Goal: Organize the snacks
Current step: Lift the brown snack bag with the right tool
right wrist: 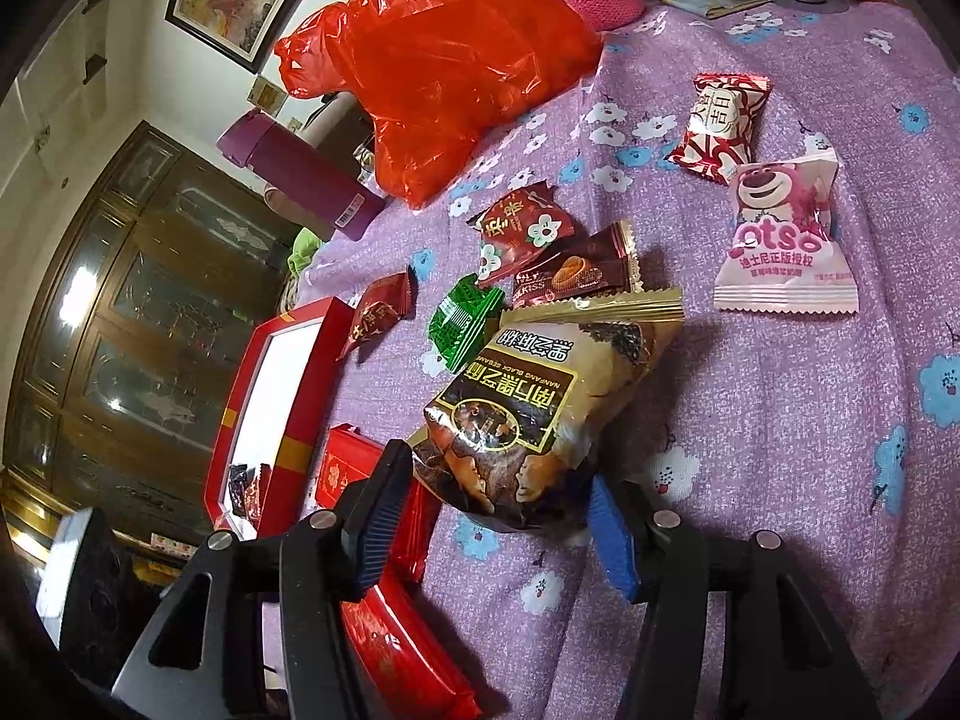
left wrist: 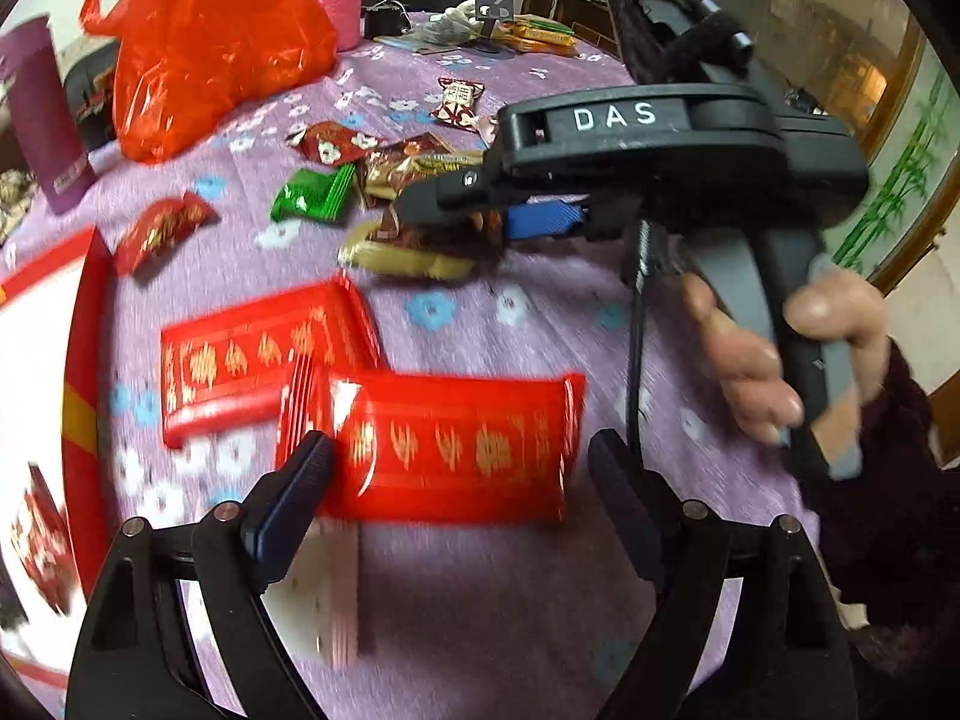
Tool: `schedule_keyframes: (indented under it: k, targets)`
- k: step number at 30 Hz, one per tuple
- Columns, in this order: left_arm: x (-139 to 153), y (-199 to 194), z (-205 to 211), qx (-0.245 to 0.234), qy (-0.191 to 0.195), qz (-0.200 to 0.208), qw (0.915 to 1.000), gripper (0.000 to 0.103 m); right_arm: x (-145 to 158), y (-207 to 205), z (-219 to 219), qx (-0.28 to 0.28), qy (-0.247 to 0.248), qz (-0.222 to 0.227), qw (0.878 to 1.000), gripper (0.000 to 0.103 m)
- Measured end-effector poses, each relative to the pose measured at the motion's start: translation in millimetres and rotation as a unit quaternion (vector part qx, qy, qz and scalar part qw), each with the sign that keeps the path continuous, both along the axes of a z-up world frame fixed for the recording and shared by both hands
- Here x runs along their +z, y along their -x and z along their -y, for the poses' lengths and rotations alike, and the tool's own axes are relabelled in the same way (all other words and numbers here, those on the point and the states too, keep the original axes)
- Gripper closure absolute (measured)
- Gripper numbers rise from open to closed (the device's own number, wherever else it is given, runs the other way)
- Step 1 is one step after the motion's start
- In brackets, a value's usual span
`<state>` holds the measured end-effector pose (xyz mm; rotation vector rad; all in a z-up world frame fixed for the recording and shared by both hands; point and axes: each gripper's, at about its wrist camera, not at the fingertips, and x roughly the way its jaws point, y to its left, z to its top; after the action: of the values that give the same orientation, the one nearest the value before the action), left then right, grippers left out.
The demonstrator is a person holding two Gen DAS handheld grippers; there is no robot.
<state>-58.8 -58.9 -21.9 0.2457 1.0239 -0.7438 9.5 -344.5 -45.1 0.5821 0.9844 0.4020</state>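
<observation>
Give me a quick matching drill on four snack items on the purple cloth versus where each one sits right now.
Things:
1. gold and brown sesame snack bag
2. pink bear-print candy packet
3. small green foil packet
4. long red foil bar

Places:
A. just ahead of the open left gripper
B. between the right gripper fingers
C. lying just left of the sesame bag's top
D. alone on the cloth, right of the pile

Pairs: 1-B, 2-D, 3-C, 4-A
</observation>
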Motion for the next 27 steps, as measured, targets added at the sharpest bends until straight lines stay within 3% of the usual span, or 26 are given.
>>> schedule_keyframes:
  k: [10, 14, 16, 17, 19, 23, 27]
  targets:
    - [4.9, -8.5, -13.4, 0.019, -0.002, -0.002, 0.9998, 0.017, -1.0, -1.7, 4.7, -0.009, -0.033, -0.001, 0.999, 0.034]
    - [6.9, -7.0, -16.6, 0.017, -0.009, 0.016, 0.9997, 0.017, -3.1, -5.1, 1.1, -0.011, -0.043, 0.014, 0.999, 0.033]
    - [10.3, -6.6, -18.6, 0.019, -0.008, 0.024, 0.9995, 0.017, -2.1, -5.0, -3.1, -0.01, -0.028, 0.023, 0.999, 0.041]
    - [12.4, -5.8, -19.1, 0.02, -0.009, 0.029, 0.9993, 0.017, -1.0, -4.6, -6.9, -0.011, 0.002, 0.027, 1.0, 0.054]
    - [16.5, -3.8, -19.8, 0.017, -0.015, 0.043, 0.9988, 0.017, -0.3, -4.8, -10.3, -0.01, 0.022, 0.031, 0.999, 0.059]
    - [22.7, 1.5, -15.2, -0.009, -0.044, 0.081, 0.9957, 0.017, 6.2, -1.7, -1.1, -0.012, -0.007, 0.045, 0.999, 0.073]
    - [22.6, 2.2, -8.4, -0.023, -0.058, 0.075, 0.9952, 0.017, 18.4, 3.3, 6.7, -0.023, -0.011, 0.071, 0.997, 0.077]
